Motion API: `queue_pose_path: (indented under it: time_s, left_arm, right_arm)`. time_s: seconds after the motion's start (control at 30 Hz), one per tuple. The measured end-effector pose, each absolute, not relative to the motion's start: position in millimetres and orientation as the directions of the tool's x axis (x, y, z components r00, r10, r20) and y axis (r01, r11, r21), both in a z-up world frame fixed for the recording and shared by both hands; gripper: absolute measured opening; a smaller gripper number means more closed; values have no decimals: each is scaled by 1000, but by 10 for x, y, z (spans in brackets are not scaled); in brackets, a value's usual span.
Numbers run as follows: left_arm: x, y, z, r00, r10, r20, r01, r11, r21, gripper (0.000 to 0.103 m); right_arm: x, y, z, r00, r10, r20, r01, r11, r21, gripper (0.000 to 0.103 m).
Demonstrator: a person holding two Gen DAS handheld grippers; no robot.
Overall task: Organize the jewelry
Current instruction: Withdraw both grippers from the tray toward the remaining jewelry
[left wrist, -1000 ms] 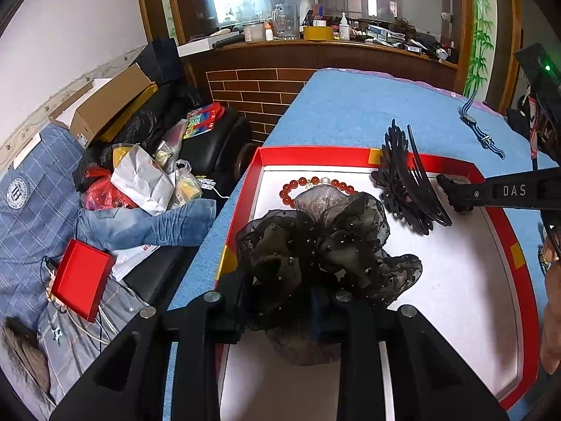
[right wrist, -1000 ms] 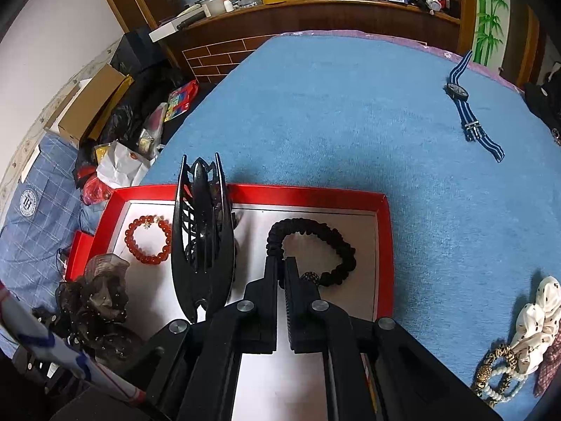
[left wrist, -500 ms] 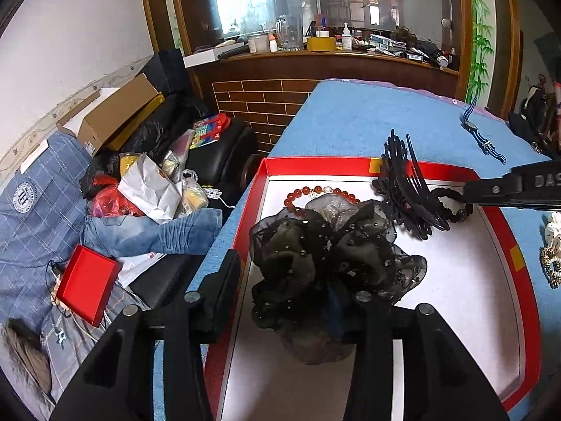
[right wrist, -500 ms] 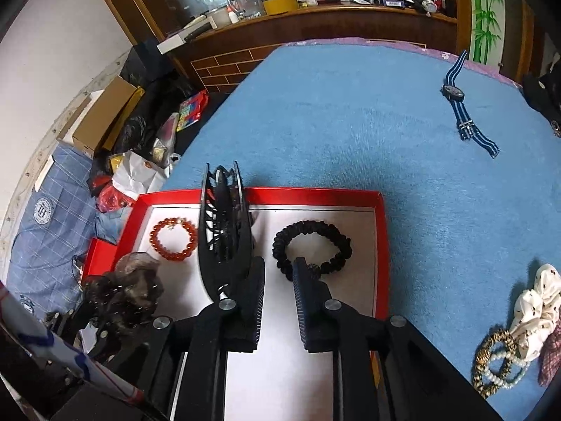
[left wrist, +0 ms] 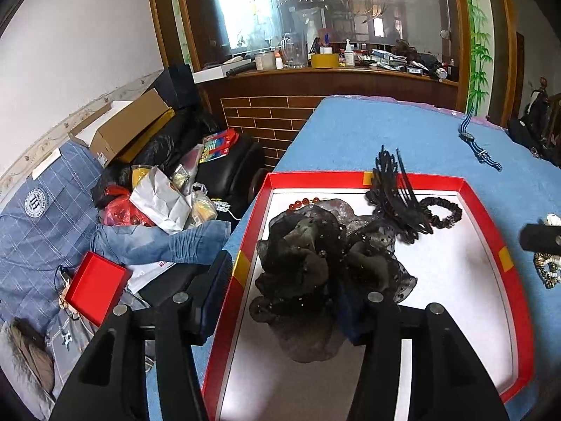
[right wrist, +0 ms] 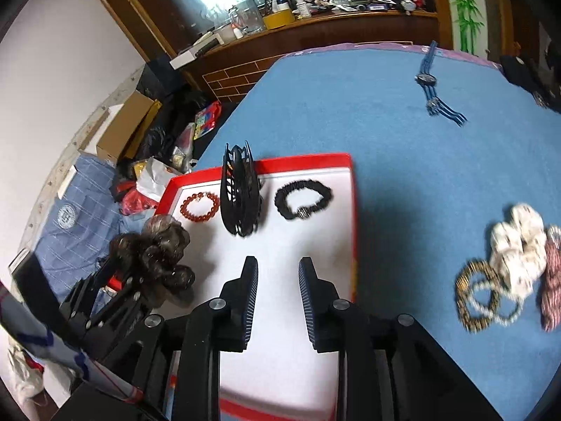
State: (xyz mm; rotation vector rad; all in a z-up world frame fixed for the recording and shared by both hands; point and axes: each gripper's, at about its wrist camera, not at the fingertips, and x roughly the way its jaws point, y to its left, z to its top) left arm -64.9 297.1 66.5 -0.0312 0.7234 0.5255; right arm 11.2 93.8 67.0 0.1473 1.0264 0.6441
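Note:
A red tray (left wrist: 484,210) (right wrist: 355,210) with a white floor lies on the blue cloth. In it are a black hair claw (left wrist: 396,193) (right wrist: 240,193), a black beaded bracelet (left wrist: 441,212) (right wrist: 303,198) and a red bead bracelet (right wrist: 199,207). A black sheer scrunchie (left wrist: 326,263) (right wrist: 154,256) lies in the tray between the wide-open fingers of my left gripper (left wrist: 287,298). My right gripper (right wrist: 277,280) is open and empty above the tray floor, back from the black bracelet.
On the cloth right of the tray lie a white scrunchie (right wrist: 519,249), beaded bracelets (right wrist: 480,294) and a dark red scrunchie (right wrist: 552,277). A blue striped watch (right wrist: 433,87) (left wrist: 477,144) lies far back. Clutter on a sofa (left wrist: 140,193) fills the left.
My left gripper opened and released the black scrunchie in the tray. My right gripper opened, let go of the black bracelet and pulled back and up from it.

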Motion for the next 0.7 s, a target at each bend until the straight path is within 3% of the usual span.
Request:
queue_pose_path:
  time_s: [0.27, 0.7]
  left_arm:
    - [-770, 2678, 768, 660, 420, -623, -431, 891, 143, 57]
    - [-700, 1685, 802, 726, 263, -636, -241, 963, 124, 57]
  right_arm:
    - [-183, 304, 616, 417, 536, -734, -379, 837, 396, 31]
    - [-424, -1210, 256, 500, 440, -746, -127, 889, 439, 32]
